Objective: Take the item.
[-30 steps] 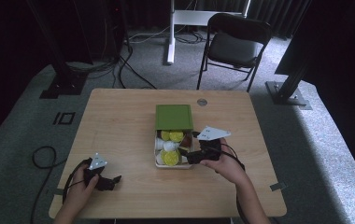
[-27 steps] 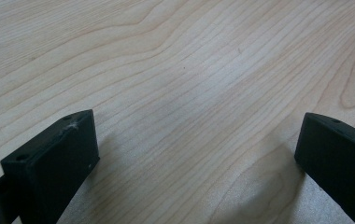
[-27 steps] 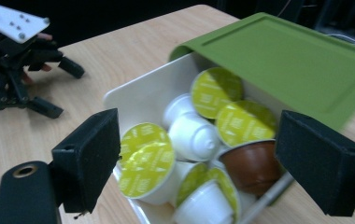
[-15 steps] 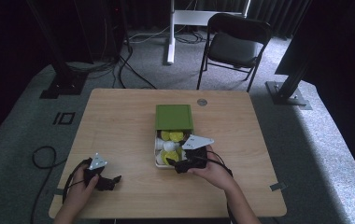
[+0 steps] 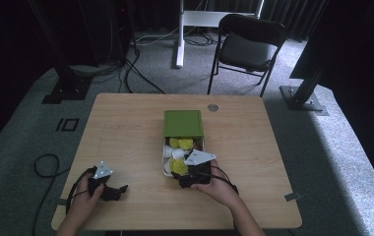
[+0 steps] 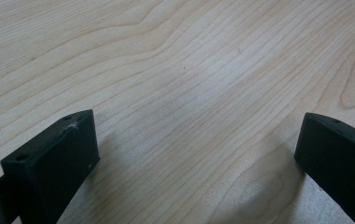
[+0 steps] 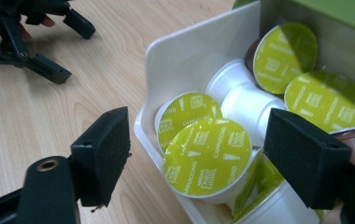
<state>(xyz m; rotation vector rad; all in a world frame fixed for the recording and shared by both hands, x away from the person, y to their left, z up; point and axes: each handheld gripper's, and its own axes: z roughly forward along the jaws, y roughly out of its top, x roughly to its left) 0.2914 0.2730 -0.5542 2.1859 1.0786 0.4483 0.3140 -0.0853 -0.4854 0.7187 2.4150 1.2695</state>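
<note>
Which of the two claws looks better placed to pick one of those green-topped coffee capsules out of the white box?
The right claw. Its jaws have just been closing around a cappuccino capsule in the white box, pads not yet touching. The left claw rests open on the bare table, far from the box.

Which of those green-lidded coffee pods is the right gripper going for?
The front pod, lying on top between the right gripper's open jaws; the other pods sit behind or beneath.
</note>
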